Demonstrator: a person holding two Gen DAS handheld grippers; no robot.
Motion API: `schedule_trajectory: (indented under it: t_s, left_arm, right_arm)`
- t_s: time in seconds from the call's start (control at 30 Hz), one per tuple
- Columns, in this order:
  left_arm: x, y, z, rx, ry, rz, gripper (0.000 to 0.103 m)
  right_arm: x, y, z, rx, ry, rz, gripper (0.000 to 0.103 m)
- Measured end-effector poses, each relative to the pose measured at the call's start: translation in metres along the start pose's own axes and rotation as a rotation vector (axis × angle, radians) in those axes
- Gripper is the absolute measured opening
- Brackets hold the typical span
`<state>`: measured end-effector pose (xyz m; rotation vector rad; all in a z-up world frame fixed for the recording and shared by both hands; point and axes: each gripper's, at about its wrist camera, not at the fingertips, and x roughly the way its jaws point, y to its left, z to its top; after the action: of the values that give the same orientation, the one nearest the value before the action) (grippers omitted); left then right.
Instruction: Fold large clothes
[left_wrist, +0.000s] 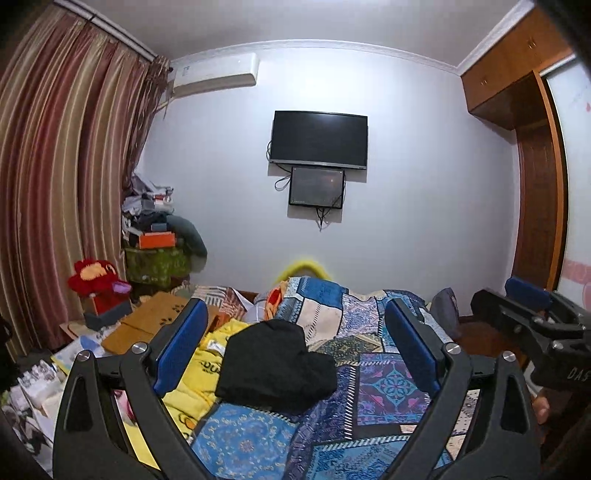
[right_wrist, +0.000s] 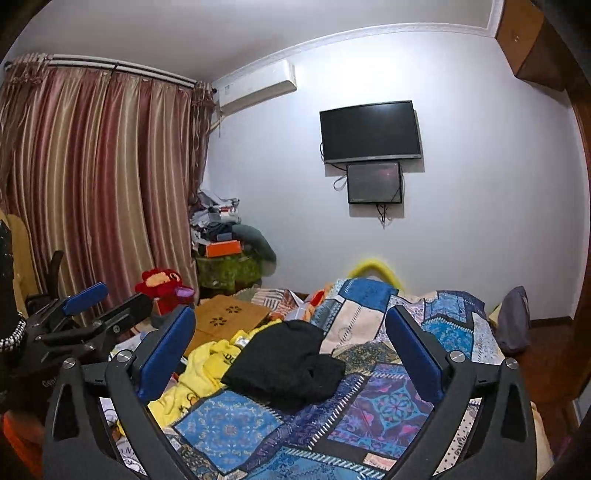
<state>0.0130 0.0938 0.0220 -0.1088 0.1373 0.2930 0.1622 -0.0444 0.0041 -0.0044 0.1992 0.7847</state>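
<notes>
Nearest, your left gripper (left_wrist: 295, 350) and right gripper (right_wrist: 291, 354): both spread wide, nothing held. Next, at twelve o'clock, black garment (left_wrist: 275, 363) bunched on patchwork bedspread (left_wrist: 384, 387); yellow cloth (left_wrist: 207, 362) at ten. Farthest, television (left_wrist: 319, 140) on wall.

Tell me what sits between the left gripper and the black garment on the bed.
Nothing visible does. The left gripper is open, and the black garment lies in plain view between its fingers on the patchwork quilt, uncovered; yellow cloth only borders it.
</notes>
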Motion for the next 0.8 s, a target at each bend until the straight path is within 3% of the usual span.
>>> schedule_trajectory:
  t_s: [0.8]
  left_arm:
    - [0.003, 0.011, -0.004, -0.069, 0.012, 0.003, 0.097]
  right_arm:
    - [-0.003, -0.002, -0.010, 0.001, 0.030, 0.008, 0.102]
